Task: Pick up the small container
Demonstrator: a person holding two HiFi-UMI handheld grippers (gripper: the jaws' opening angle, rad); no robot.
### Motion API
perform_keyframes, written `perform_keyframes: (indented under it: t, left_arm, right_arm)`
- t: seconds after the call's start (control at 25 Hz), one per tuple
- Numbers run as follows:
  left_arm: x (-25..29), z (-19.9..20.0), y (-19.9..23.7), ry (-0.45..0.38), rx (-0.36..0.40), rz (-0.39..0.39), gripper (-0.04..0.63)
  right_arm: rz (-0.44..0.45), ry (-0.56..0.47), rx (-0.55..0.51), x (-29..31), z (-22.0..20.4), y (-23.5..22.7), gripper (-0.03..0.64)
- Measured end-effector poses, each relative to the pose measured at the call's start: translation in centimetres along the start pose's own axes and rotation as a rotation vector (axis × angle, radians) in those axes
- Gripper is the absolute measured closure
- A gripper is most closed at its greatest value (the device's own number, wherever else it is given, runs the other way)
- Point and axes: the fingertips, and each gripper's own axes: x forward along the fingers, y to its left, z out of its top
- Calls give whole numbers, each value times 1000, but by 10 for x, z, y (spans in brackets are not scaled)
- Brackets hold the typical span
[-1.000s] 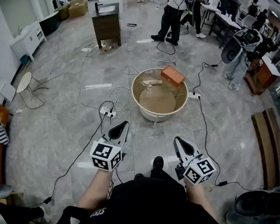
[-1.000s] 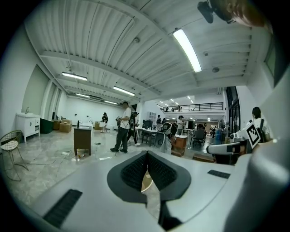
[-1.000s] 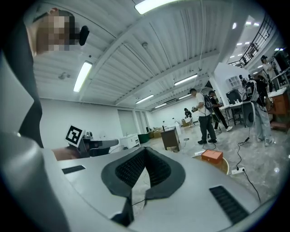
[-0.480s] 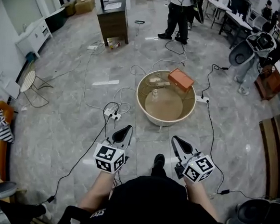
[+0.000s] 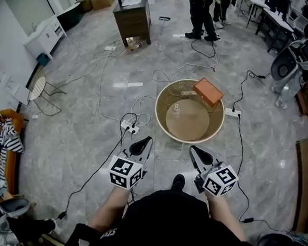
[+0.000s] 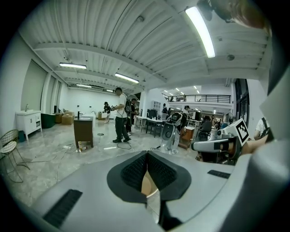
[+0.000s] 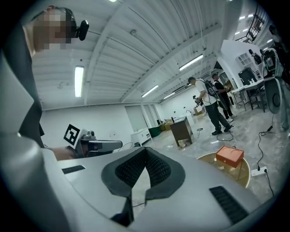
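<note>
At the bottom of the head view, the left gripper [image 5: 146,141] and the right gripper [image 5: 193,149] are held out side by side above the grey marble floor [image 5: 73,134]. Both point toward a round table. In the left gripper view, the 2 ribbed pads of the left gripper [image 6: 146,155] meet at their tips with nothing between them. The right gripper view shows the right gripper [image 7: 146,152] the same way, with its pads pressed together and empty. A dark shoe [image 5: 178,181] shows on the floor between the 2 grippers.

Just ahead of the jaw tips stands the low round table [image 5: 162,102], tan, with a raised rim. The small container [image 5: 176,110] is a pale object too small to show detail. It stands on the table top a little left of the middle, apart from both grippers. An orange box [image 5: 208,91] sits at the table's far right edge, and it also shows in the right gripper view [image 7: 229,156].

A white power strip [image 5: 128,126] lies on the floor just left of the table, near the left gripper's tips, and cables [image 5: 101,89] run away from it. Farther off stands a dark wooden cabinet [image 5: 133,18], and the legs of 2 people [image 5: 204,12] show beside it. A wire chair [image 5: 40,87] stands at the left. Nearer the left edge, a striped cloth [image 5: 4,134] lies on an orange seat.
</note>
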Motion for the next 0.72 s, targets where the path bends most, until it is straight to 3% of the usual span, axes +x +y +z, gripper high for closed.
perform_keyframes:
  t: [0.24, 0.72]
  left_arm:
    - [39, 13, 5, 16, -17, 33, 578]
    - [83, 26, 9, 6, -35, 38, 578]
  right_arm:
    - [14, 9, 21, 9, 14, -52, 603]
    - [-15, 35, 61, 9, 18, -96, 603]
